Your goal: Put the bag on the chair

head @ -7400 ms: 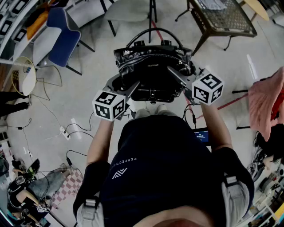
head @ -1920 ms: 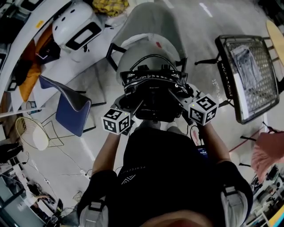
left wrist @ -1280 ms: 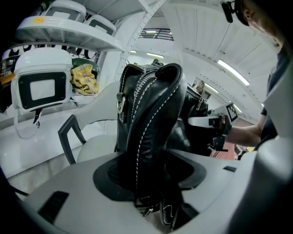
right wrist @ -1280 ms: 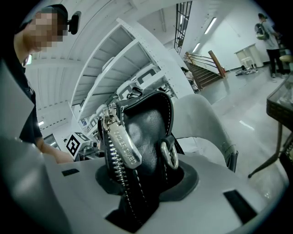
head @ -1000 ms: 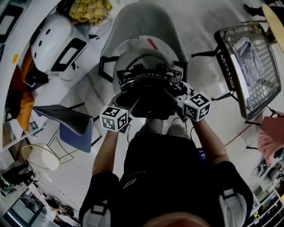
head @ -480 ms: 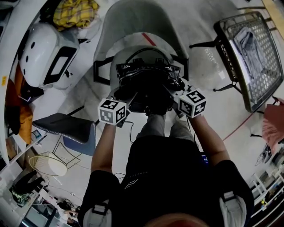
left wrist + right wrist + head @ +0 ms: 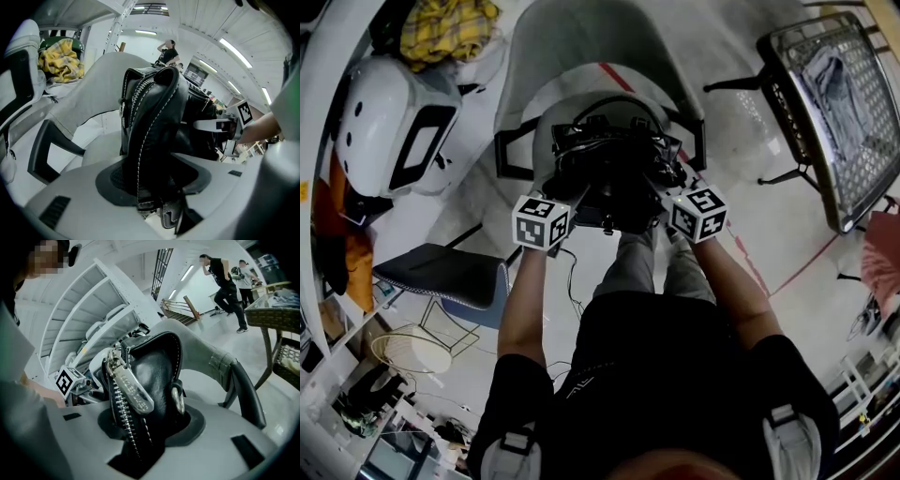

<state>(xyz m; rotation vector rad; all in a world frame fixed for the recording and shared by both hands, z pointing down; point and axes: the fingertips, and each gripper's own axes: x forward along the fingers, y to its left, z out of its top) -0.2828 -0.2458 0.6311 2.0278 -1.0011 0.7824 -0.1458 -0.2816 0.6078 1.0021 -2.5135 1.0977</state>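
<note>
- The grey chair (image 7: 581, 47) with dark armrests stands straight ahead of me, its seat directly under the bag.
- A wire-mesh table (image 7: 848, 150) stands well apart on my right. A white casing (image 7: 380, 112) and a blue chair (image 7: 441, 272) are on my left. I judge none of them blocks the way down; only the armrests flank the drop.
- The black bag (image 7: 614, 159) hangs between my two grippers over the seat; I can't quite tell if its base touches yet. It looks like soft, fairly weighty leather that is likely to sag and slump. The ends give the firmest hold, and the loop handles stand free on top.
- My left gripper (image 7: 154, 185) clamps one thick end of the bag, jaws wide.
- My right gripper (image 7: 143, 427) pinches the other end beside the zip.
</note>
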